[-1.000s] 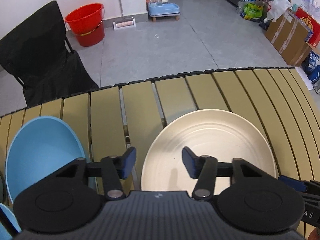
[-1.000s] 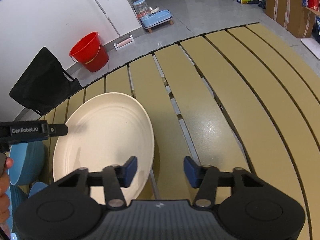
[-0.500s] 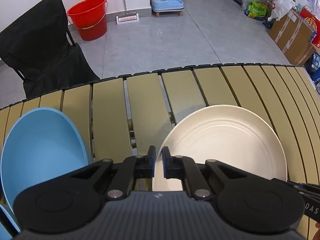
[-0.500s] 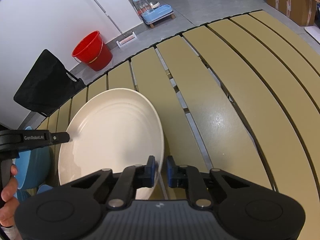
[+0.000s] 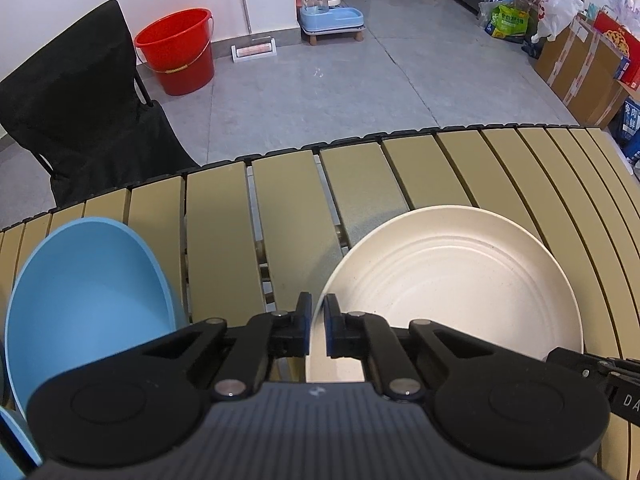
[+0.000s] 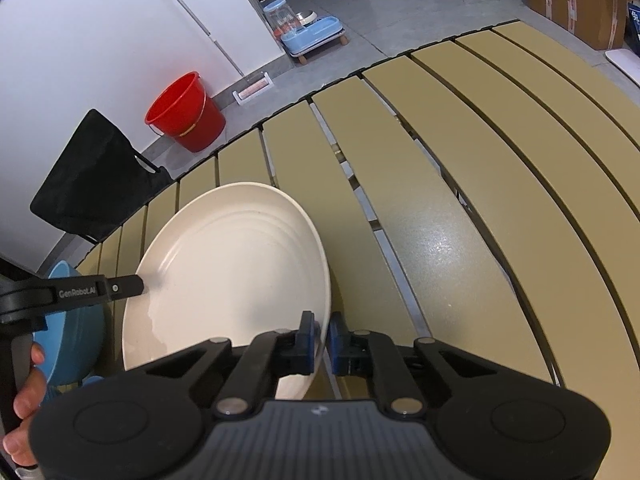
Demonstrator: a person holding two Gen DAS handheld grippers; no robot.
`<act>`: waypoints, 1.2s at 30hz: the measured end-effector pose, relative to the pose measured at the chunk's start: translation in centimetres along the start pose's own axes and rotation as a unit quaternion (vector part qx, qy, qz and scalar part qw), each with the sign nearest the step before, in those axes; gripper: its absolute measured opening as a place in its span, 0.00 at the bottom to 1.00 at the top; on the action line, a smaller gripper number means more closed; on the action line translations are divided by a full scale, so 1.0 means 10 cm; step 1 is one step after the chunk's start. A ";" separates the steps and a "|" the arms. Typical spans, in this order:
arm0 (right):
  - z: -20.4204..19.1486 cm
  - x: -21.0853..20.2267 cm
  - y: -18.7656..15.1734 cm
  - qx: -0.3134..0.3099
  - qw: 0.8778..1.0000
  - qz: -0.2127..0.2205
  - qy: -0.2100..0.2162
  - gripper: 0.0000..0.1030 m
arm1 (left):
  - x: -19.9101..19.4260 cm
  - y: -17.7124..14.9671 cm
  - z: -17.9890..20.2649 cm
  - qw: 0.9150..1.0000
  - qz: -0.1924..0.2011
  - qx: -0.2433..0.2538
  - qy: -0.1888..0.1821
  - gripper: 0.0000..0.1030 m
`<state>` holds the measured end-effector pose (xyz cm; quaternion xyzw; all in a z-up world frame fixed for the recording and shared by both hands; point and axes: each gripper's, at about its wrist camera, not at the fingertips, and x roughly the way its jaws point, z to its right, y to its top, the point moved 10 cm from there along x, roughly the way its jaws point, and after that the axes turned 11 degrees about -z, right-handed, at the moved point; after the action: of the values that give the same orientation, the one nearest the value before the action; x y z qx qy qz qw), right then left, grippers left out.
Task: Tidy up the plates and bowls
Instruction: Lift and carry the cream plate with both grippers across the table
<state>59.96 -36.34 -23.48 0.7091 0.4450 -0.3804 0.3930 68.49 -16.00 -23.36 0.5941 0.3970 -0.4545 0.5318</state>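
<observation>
A cream plate (image 5: 448, 276) is held over the slatted olive table (image 5: 288, 208). My left gripper (image 5: 317, 324) is shut on the plate's left rim. My right gripper (image 6: 323, 342) is shut on the same plate (image 6: 232, 268) at its right rim. The plate tilts a little and looks lifted off the slats. A blue bowl (image 5: 84, 292) stands on the table to the left of the plate; it also shows in the right wrist view (image 6: 72, 336) behind the left gripper's finger.
Another blue dish edge (image 5: 16, 440) shows at the lower left. Beyond the table's far edge stand a black folding chair (image 5: 80, 120), a red bucket (image 5: 176, 52) and a blue pet feeder (image 5: 328, 20). Cardboard boxes (image 5: 588, 64) line the right side.
Both grippers went from open to shut on opposite rims of the cream plate. Both views now look from higher up, and the plate appears raised.
</observation>
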 end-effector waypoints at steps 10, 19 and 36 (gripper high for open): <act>0.03 -0.20 -0.06 0.005 1.000 0.010 0.003 0.05 | -0.23 -0.04 0.07 1.000 0.012 0.000 -0.007 0.07; 0.09 -0.58 -0.19 0.019 0.999 0.029 0.013 0.05 | -0.61 -0.23 0.20 0.999 0.028 0.003 -0.016 0.07; 0.13 -1.26 -0.87 0.026 0.998 0.042 0.028 0.05 | -1.38 -1.06 0.30 0.999 0.049 0.010 -0.019 0.07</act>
<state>47.69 -39.17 -14.68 0.7474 0.4154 -0.3552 0.3777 54.22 -17.52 -12.98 0.6097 0.3527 -0.4427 0.5549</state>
